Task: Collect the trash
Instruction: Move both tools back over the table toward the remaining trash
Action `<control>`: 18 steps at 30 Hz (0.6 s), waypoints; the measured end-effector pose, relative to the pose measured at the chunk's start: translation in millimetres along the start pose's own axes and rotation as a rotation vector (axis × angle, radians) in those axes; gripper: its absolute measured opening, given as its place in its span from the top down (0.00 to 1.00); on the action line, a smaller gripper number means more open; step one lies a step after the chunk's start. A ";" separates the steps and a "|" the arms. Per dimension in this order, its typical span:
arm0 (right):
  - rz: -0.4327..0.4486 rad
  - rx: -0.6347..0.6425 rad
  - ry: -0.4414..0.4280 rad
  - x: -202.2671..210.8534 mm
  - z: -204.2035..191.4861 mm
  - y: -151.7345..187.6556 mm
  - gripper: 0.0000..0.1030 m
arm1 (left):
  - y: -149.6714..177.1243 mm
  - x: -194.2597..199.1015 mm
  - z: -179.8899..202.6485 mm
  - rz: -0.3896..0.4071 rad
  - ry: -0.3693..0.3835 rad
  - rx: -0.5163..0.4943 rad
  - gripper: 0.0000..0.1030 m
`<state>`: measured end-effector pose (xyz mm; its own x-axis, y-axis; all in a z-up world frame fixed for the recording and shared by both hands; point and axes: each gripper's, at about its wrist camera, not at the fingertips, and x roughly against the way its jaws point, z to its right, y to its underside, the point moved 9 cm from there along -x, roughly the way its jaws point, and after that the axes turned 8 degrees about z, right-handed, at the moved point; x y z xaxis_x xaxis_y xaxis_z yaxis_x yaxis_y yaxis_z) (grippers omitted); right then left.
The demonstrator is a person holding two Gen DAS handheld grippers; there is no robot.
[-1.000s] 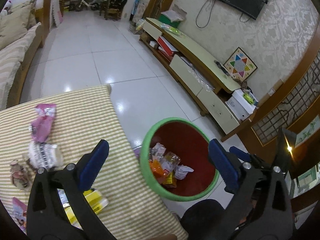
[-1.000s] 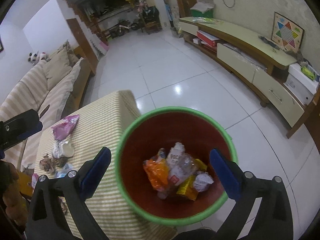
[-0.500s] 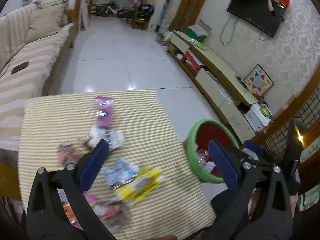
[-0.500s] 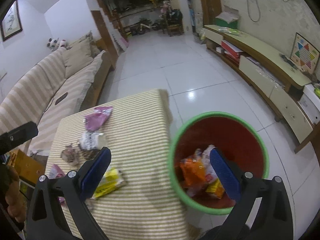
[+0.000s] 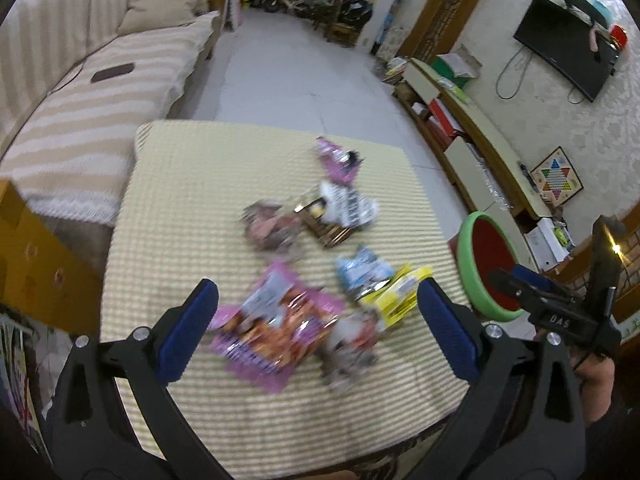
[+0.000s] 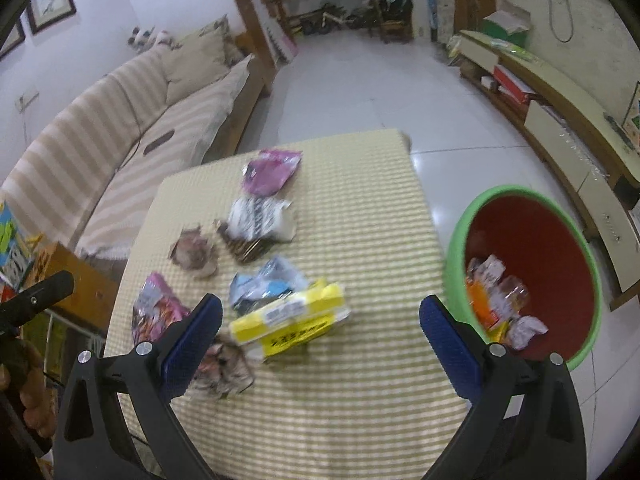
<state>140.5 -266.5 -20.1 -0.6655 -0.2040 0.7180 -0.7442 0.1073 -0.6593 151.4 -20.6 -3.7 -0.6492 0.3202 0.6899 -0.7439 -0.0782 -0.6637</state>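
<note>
Several snack wrappers lie on a table with a yellow striped cloth (image 5: 192, 184). A pink and orange bag (image 5: 276, 332) lies nearest my left gripper (image 5: 318, 330), which is open and empty above it. A yellow pack (image 6: 288, 320) lies between the open jaws of my right gripper (image 6: 320, 338), which hovers empty above the cloth (image 6: 360, 216). A pale blue wrapper (image 6: 266, 286), a white one (image 6: 258, 216) and a pink one (image 6: 270, 170) lie farther back. The green-rimmed red bin (image 6: 532, 272), with wrappers inside, stands on the floor right of the table; it also shows in the left wrist view (image 5: 490, 268).
A striped sofa (image 6: 132, 120) runs along the left behind the table. A low TV cabinet (image 5: 472, 140) lines the right wall, with white tiled floor (image 6: 360, 92) between. A wooden box (image 5: 36, 256) stands at the table's left edge.
Both grippers have swung left from over the bin to over the table. The wrappers now fill the middle of both views and the bin has slid to the right edge.
</note>
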 end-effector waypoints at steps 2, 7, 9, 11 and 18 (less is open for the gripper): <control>-0.021 0.013 -0.006 -4.6 -8.3 9.1 0.07 | 9.6 2.9 -11.6 -0.010 -0.004 0.013 0.05; -0.057 0.027 -0.016 -10.9 -20.6 24.8 0.07 | 28.3 1.2 -23.8 -0.043 -0.003 0.018 0.05; -0.066 0.026 -0.017 -14.2 -21.9 27.8 0.07 | 32.5 -2.2 -22.4 -0.056 0.003 0.013 0.05; -0.076 0.014 -0.019 -16.4 -19.2 29.0 0.07 | 36.5 -6.7 -19.0 -0.070 0.009 -0.006 0.05; -0.140 -0.082 -0.025 -36.3 -9.5 43.5 0.07 | 44.4 -24.3 -14.7 -0.099 0.007 -0.085 0.05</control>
<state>131.8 -245.2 -72.8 -0.5538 -0.2464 0.7954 -0.8326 0.1547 -0.5318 136.4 -18.0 -54.2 -0.5716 0.3294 0.7515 -0.7882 0.0342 -0.6145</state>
